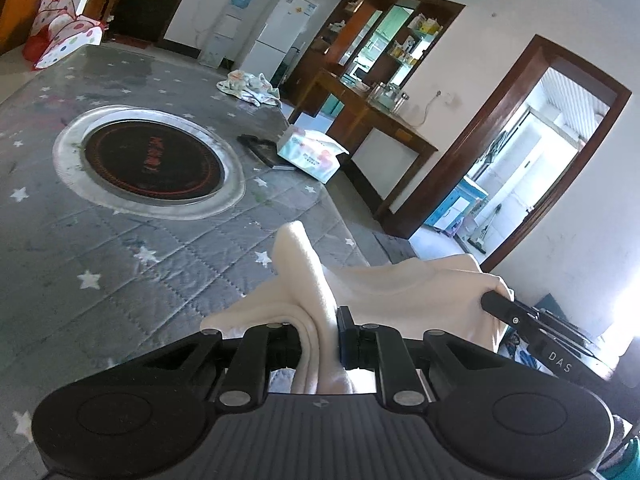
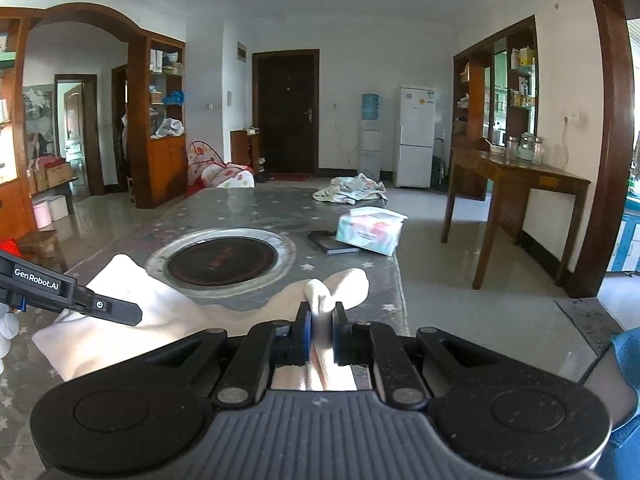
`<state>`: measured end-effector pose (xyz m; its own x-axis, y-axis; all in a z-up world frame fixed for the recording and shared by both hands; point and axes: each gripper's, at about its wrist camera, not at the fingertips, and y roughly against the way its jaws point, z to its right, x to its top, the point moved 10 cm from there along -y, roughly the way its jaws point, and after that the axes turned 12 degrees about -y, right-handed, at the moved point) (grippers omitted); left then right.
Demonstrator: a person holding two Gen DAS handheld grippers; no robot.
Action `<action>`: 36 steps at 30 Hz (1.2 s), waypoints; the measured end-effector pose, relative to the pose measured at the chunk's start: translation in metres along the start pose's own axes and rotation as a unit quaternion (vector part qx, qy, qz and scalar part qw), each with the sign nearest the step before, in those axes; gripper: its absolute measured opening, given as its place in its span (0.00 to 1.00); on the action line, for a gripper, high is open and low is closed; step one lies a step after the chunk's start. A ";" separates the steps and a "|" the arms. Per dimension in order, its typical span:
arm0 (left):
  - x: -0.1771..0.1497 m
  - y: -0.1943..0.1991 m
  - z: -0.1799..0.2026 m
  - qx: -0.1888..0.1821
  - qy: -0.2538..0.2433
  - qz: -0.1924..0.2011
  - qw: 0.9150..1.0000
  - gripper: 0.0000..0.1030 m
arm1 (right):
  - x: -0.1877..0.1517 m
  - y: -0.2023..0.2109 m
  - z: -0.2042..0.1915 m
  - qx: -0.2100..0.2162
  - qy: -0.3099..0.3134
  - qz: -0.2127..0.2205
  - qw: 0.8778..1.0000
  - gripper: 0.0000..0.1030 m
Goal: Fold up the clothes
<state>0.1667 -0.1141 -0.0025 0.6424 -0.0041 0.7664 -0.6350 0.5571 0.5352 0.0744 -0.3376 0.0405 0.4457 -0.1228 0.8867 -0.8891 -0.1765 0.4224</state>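
A long table (image 2: 240, 216) covered in a grey quilted cloth with white stars fills most of both views, with a round black hotplate (image 2: 222, 258) set into its middle. A cream-coloured garment (image 2: 132, 320) is held up over the near edge of the table, stretched between the two tongs. The left gripper (image 1: 320, 330) is clamped narrow on a bunched fold of it, and the right gripper (image 2: 320, 326) is likewise pinched tight on another bunched corner. The cloth looks soft, light and limp, likely to sag and slide, so its corners and edges seem the best places to grip. Farther along the table lie a tissue pack (image 2: 370, 232) and a crumpled patterned cloth (image 2: 352, 188).
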 end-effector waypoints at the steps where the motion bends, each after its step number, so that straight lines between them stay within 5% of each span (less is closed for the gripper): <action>1: 0.000 -0.004 0.001 0.002 -0.002 -0.002 1.000 0.16 | -0.001 -0.003 0.003 -0.002 -0.001 -0.001 1.000 0.08; 28: -0.041 -0.062 -0.019 0.057 -0.029 -0.073 0.995 0.17 | -0.068 -0.072 0.054 -0.056 -0.037 -0.080 0.995 0.09; 36: -0.051 -0.065 -0.025 0.074 -0.036 -0.087 0.993 0.25 | -0.074 -0.075 0.056 -0.068 -0.030 -0.084 0.994 0.18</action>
<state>0.1863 -0.1293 -0.0857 0.7189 -0.1513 0.6785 -0.5767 0.4152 0.7036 0.1135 -0.3702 -0.0676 0.5912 -0.1618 0.7902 -0.8054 -0.0667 0.5889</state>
